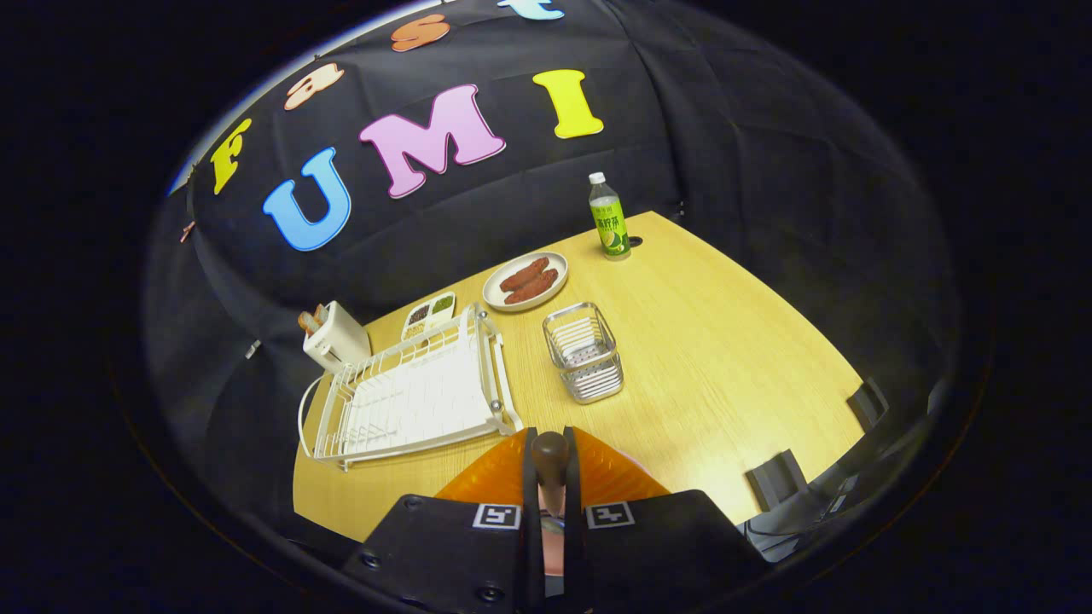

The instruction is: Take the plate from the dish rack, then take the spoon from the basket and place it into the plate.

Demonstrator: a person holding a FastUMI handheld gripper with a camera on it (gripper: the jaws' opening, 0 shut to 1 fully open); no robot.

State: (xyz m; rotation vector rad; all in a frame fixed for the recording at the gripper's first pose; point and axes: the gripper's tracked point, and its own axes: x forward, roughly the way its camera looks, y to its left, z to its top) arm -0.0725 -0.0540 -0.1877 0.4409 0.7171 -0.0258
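My gripper point(551, 439) is shut on a spoon point(550, 456), whose dark rounded handle end sticks up between the fingertips. Under the fingers, an orange plate point(610, 477) lies on the wooden table near its front edge, showing on both sides of them. The rest of the spoon is hidden between the fingers. Beyond the fingers to the left stands the white wire dish rack point(409, 396), with nothing in it. The metal wire basket point(584, 351) stands just ahead and slightly right, and looks empty.
A white plate with brown sausages point(525, 280) sits beyond the basket. A green bottle point(609, 217) stands at the far table edge. A white toaster point(334, 338) and a small divided dish point(429, 314) sit behind the rack. Bare tabletop point(734, 358) spreads to the right.
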